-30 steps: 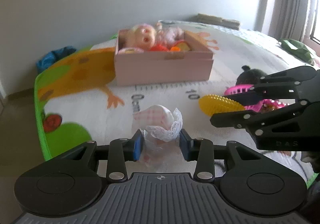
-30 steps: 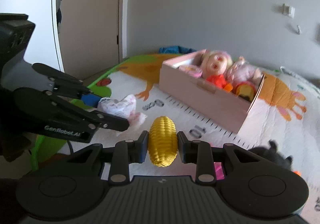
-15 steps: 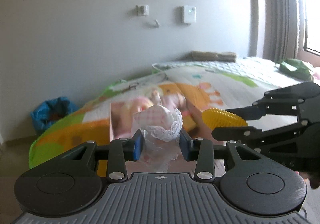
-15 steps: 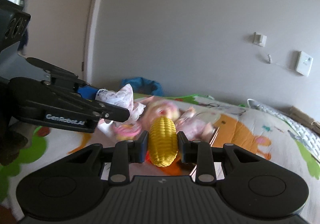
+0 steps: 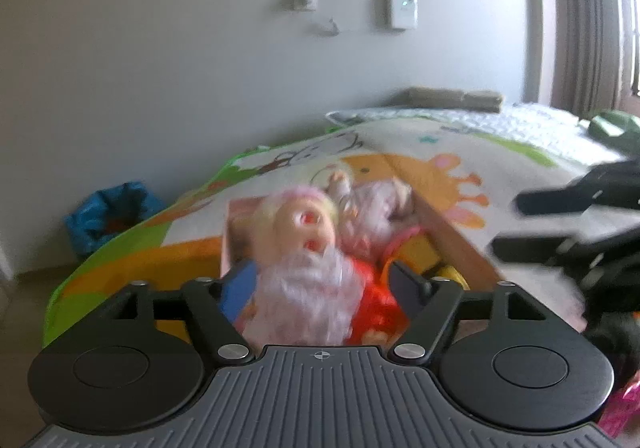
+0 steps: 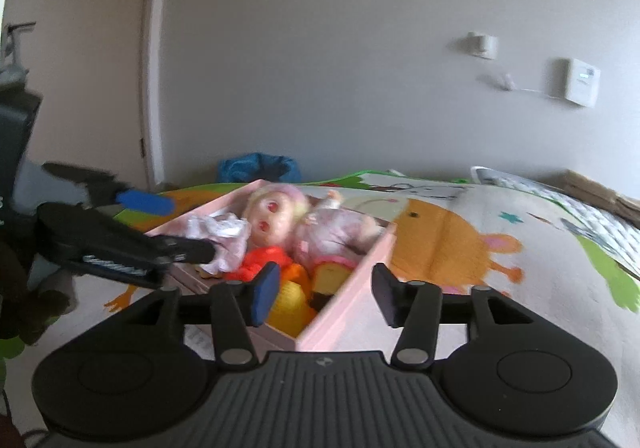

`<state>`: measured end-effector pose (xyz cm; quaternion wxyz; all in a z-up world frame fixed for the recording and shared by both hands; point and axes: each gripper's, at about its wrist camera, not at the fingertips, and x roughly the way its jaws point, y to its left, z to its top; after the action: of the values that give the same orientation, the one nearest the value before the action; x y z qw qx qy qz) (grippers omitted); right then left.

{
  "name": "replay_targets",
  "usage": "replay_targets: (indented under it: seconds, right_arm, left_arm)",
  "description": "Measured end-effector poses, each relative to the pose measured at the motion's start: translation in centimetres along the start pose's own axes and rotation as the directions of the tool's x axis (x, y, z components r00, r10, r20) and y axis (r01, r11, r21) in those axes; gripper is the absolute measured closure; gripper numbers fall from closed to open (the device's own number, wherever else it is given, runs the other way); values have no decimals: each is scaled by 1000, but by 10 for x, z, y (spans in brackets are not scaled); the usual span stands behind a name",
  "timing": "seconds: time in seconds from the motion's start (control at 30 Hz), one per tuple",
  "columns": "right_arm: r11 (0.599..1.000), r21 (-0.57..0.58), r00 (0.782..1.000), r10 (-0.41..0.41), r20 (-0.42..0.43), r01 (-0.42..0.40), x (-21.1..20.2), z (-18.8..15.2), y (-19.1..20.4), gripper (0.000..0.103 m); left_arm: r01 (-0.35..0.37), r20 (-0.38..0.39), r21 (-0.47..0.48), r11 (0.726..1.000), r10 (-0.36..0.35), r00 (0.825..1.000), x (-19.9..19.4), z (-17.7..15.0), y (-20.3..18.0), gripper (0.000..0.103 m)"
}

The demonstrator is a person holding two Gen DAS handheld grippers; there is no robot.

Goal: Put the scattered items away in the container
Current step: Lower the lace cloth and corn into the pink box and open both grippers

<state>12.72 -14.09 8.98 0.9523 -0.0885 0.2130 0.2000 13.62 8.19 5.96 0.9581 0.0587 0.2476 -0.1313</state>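
in the box [image 6: 344,312], corn [image 6: 290,302] lengthwise.

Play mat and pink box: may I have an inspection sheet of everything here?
Surface: cartoon-printed play mat, box resting on it.
Job's things: pink rectangular box holds blonde baby doll, frilly pink-white cloth, yellow toy corn.
Clutter: crumpled blue bag by wall.
Grippers: left gripper and right gripper both open, over box.
Cables: thin white wall cord.
Surroundings: grey wall, white wall switch, door.
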Motion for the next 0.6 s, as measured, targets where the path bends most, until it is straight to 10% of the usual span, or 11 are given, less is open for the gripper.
replay_targets:
  seconds: [0.6]
  right_arm:
    - [975, 137, 982, -164, -98, 177, -92, -75, -42, 25]
  left_arm:
    - [272, -147, 79, 959, -259, 955, -56, -56, -94, 8]
